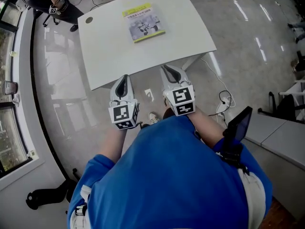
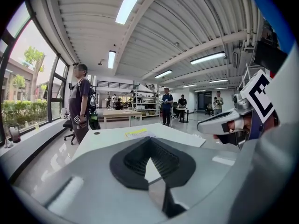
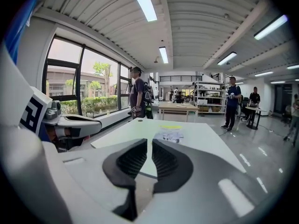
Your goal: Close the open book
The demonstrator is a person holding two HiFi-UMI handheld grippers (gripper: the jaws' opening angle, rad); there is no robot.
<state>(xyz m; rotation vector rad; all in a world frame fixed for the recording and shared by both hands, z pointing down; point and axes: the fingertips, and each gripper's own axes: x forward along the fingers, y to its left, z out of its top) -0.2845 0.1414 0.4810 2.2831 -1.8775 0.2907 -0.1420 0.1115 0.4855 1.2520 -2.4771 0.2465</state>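
A closed book (image 1: 144, 23) with a yellow-and-grey cover lies flat toward the far side of the white table (image 1: 109, 56). It also shows small in the left gripper view (image 2: 139, 133) and the right gripper view (image 3: 170, 133). Both grippers hang in the air before the table's near edge, close to my body and well short of the book. My left gripper (image 1: 125, 76) (image 2: 150, 140) is shut and empty, its tips touching. My right gripper (image 1: 166, 67) (image 3: 150, 141) shows a narrow slit between its pads, with nothing in it.
A person (image 2: 80, 101) stands by an office chair (image 1: 57, 6) at the table's far left corner. A cable (image 1: 224, 101) lies on the glossy floor to the right. Windows run along the left wall. Grey cabinets (image 1: 281, 137) stand at right. More people stand far off.
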